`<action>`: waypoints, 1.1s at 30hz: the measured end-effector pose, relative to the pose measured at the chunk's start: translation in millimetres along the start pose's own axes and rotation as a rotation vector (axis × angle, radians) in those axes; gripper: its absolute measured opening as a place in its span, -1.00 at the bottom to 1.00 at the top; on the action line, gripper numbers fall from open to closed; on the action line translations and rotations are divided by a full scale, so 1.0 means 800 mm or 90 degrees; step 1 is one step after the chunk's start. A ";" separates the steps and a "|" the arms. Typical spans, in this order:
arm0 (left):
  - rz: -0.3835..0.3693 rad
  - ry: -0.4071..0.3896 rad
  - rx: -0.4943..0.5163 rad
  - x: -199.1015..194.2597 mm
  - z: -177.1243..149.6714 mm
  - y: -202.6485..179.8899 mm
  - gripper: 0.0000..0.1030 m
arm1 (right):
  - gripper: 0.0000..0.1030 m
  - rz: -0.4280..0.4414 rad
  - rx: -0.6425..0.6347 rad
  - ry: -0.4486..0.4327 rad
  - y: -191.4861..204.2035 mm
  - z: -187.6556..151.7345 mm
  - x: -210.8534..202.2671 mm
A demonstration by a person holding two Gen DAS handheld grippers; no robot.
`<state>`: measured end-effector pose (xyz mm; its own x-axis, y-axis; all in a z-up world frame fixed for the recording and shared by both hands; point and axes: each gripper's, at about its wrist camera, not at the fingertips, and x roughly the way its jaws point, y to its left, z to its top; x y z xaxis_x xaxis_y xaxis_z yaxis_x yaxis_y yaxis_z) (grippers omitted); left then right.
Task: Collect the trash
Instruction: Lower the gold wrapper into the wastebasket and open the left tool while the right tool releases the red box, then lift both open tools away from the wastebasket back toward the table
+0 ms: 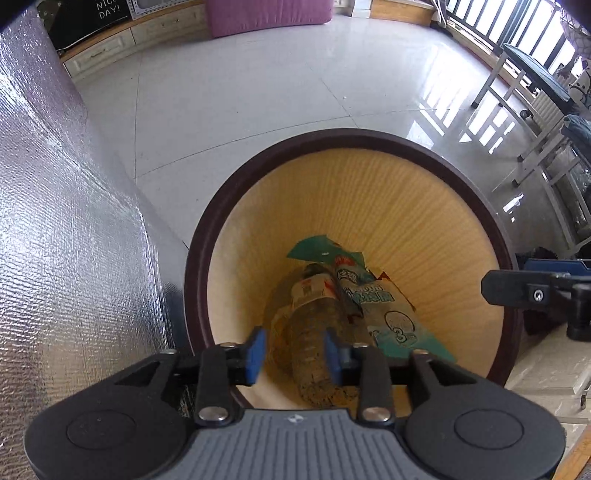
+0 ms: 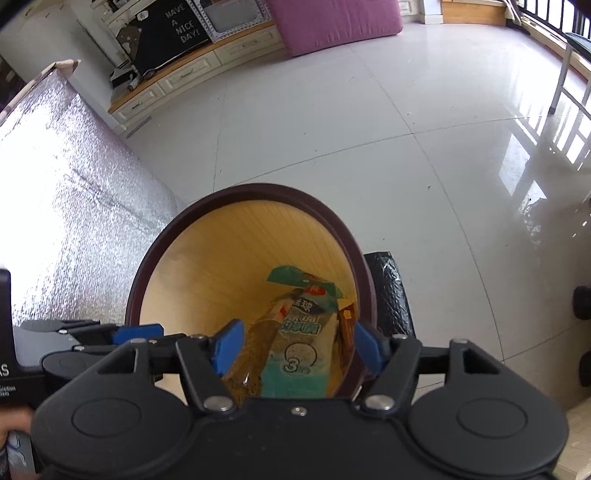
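Note:
A round waste bin with a dark brown rim [image 1: 343, 133] [image 2: 258, 190] and a yellow inner wall stands on the floor below both grippers. Inside it lie a clear plastic bottle [image 1: 314, 325] [image 2: 255, 347], a teal and white wrapper [image 1: 391, 317] [image 2: 303, 354] and other packaging. My left gripper [image 1: 295, 356] hangs over the bin's near side, its blue pads apart, with the bottle lying below them in the bin and nothing gripped. My right gripper [image 2: 297, 349] is over the bin's right side, jaws wide and empty. One black finger of the right gripper [image 1: 517, 291] shows in the left wrist view.
A silver foil-covered surface [image 1: 66, 240] [image 2: 66, 192] rises close on the bin's left. A black bag [image 2: 388, 291] sits against the bin's right side. Glossy tiled floor [image 1: 258, 85] stretches beyond, with a purple cushion [image 2: 332, 18], low cabinets [image 2: 177, 81] and metal chair frames [image 1: 535, 122] at the edges.

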<state>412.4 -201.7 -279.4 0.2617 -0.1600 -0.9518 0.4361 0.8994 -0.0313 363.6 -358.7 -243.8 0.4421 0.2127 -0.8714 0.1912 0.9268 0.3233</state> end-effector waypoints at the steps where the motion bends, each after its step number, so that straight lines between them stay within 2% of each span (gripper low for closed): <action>1: 0.001 0.000 0.000 -0.001 0.000 -0.001 -0.13 | 0.30 0.001 -0.005 0.003 0.001 0.000 0.000; 5: 0.007 -0.004 -0.003 -0.008 -0.002 -0.002 -0.10 | 0.30 -0.001 -0.018 0.006 0.000 -0.001 -0.007; 8: 0.010 -0.004 -0.014 -0.016 -0.005 0.002 0.03 | 0.30 -0.002 -0.018 0.008 0.003 0.000 -0.011; 12: 0.033 -0.015 -0.030 -0.032 -0.011 0.005 0.42 | 0.40 -0.009 -0.030 0.002 0.005 -0.002 -0.023; 14: 0.039 -0.019 -0.037 -0.041 -0.014 0.008 0.56 | 0.60 -0.015 -0.031 -0.002 0.007 -0.003 -0.030; 16: 0.042 -0.018 -0.045 -0.050 -0.017 0.011 0.79 | 0.68 -0.021 -0.030 -0.004 0.008 -0.005 -0.036; 19: 0.049 -0.022 -0.052 -0.061 -0.023 0.014 0.96 | 0.78 -0.031 -0.032 -0.010 0.009 -0.006 -0.048; 27: 0.043 -0.034 -0.064 -0.099 -0.042 0.013 1.00 | 1.00 -0.049 -0.051 -0.033 0.020 -0.018 -0.085; 33: 0.050 -0.051 -0.078 -0.132 -0.057 0.013 1.00 | 1.00 -0.070 -0.069 -0.043 0.029 -0.032 -0.110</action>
<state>349.8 -156.6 -193.4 0.3599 -0.1150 -0.9259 0.3044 0.9526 0.0000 306.5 -347.6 -169.2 0.4822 0.0899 -0.8714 0.1484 0.9720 0.1824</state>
